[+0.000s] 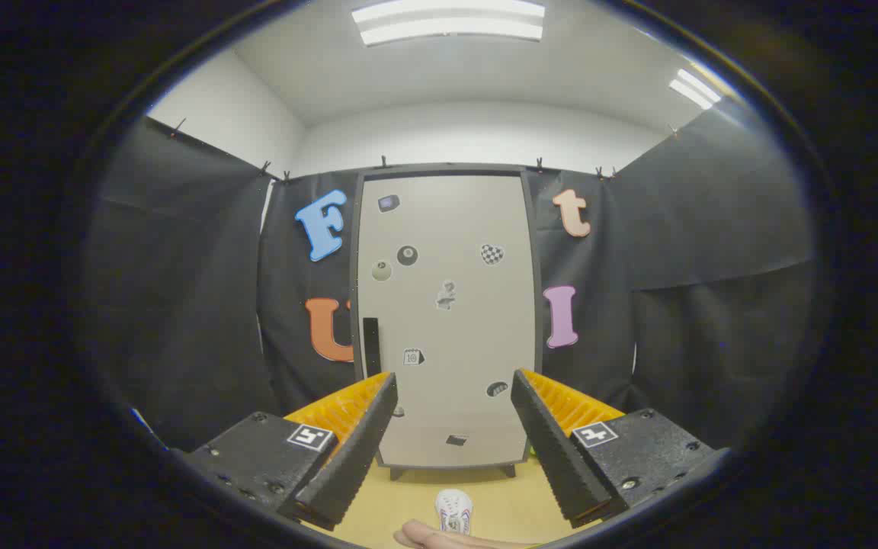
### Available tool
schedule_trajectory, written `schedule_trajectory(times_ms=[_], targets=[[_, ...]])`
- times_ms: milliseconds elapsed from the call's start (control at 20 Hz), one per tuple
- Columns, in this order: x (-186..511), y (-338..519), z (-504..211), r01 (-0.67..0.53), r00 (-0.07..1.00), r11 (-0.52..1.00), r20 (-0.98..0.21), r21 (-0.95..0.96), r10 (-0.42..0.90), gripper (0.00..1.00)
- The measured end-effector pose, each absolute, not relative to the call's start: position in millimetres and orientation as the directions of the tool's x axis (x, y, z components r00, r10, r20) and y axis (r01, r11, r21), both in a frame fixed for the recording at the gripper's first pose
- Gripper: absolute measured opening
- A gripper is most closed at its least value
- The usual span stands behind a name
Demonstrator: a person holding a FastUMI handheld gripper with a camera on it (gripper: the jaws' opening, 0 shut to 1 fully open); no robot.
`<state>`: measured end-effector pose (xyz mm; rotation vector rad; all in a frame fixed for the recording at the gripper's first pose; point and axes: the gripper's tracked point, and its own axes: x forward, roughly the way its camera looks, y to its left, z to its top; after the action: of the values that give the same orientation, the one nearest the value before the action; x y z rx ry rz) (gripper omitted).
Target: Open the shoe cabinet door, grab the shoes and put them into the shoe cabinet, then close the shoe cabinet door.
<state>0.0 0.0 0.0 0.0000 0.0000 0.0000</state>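
Claw (454, 450): spread wide, nothing between the fingers, aimed straight at the cabinet front.

Shoe cabinet (447, 320): upright, dead ahead and beyond the fingertips, standing on short feet against the booth's black wall; long axis vertical.

Cabinet door (477, 343): shut, flat face toward the claw, dotted with small stickers.

Door handle (370, 345): dark vertical bar at the door's left edge, just above the left fingertip and well apart from the right one; long axis up-and-down, so hinge probably on the right side.

Shoe (453, 509): small white one low between the fingers, on the wooden floor in front of the cabinet feet; nearer than the cabinet; long axis seems to run toward the cabinet, though which end is the toe cannot be told.

Hand (439, 537): a person's fingers just below the shoe, touching or nearly so.

Step in hand: door opening, judged not yet begun.

Move ahead: shift left and forward to bring the handle between the fingers, vertical bar squeezed from its two sides.

Risk: fingers catching the door edge instead of the bar.
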Motion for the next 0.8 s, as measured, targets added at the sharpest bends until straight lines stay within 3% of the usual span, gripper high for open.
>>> schedule_trajectory(times_ms=[300, 550, 800], targets=[[10.7, 4.0, 1.5, 0.012, 1.0, 0.999, 0.026, -0.044, -0.011, 0.99], [31.9, 19.9, -22.5, -0.04, 0.998, 0.999, -0.058, -0.022, 0.038, 0.99], [73.7, 40.8, -22.5, -0.088, 0.996, 0.995, -0.034, -0.04, 0.087, 0.99]])
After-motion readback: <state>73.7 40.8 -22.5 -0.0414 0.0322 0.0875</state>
